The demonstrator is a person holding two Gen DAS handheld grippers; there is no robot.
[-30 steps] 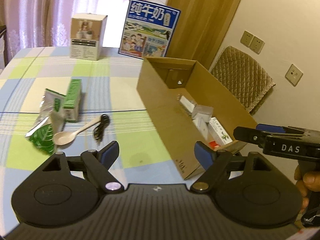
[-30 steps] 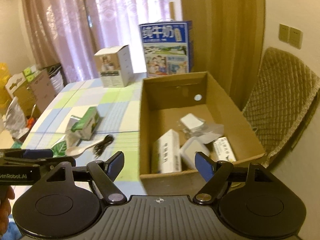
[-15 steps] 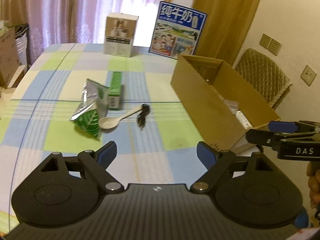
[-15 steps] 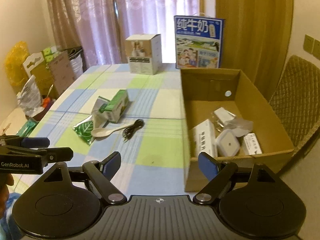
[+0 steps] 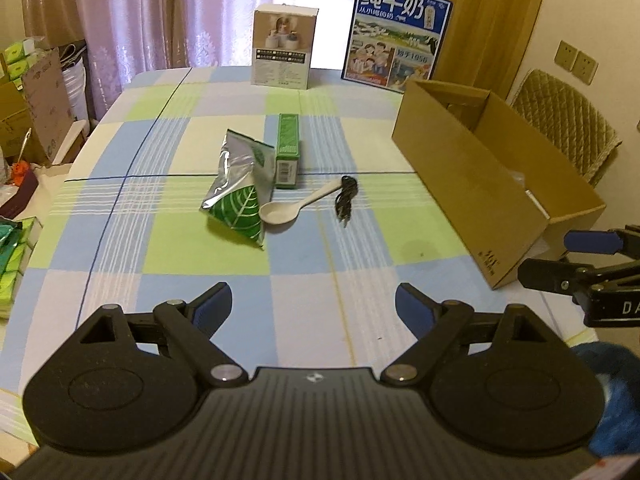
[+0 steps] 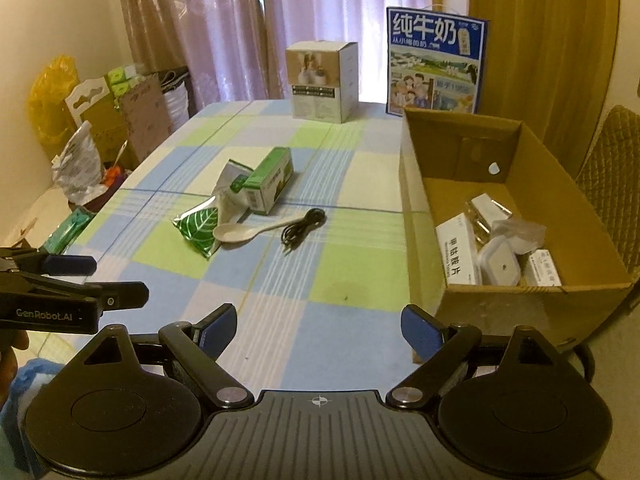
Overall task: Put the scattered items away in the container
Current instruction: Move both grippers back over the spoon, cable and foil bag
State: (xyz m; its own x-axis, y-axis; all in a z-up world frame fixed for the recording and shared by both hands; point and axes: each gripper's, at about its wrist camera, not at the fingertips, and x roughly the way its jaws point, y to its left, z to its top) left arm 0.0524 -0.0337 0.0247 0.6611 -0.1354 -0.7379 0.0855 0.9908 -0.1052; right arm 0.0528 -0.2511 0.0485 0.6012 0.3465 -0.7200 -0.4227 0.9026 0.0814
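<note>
Left of the cardboard box, four items are found: a foil pouch, soft and slippery, best pinched at its edge; a stiff green carton; a light spoon, taken by the handle; a limp cable. The left gripper and the right gripper are held wide and empty.

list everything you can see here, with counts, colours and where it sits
cardboard box: 1, brown, table's right edge
packets in box: several, mostly white, exact count unclear
green carton: 1, green and white, table centre
leaf pouch: 1, silver and green, beside the carton
spoon: 1, cream, bowl by the pouch
cable: 1, black, coiled right of the spoon
white box: 1, far edge
milk carton: 1, blue, far edge
tablecloth: 1, blue, green, cream check
left gripper: 1, black, blue pads, open
right gripper: 1, black, blue pads, open
</note>
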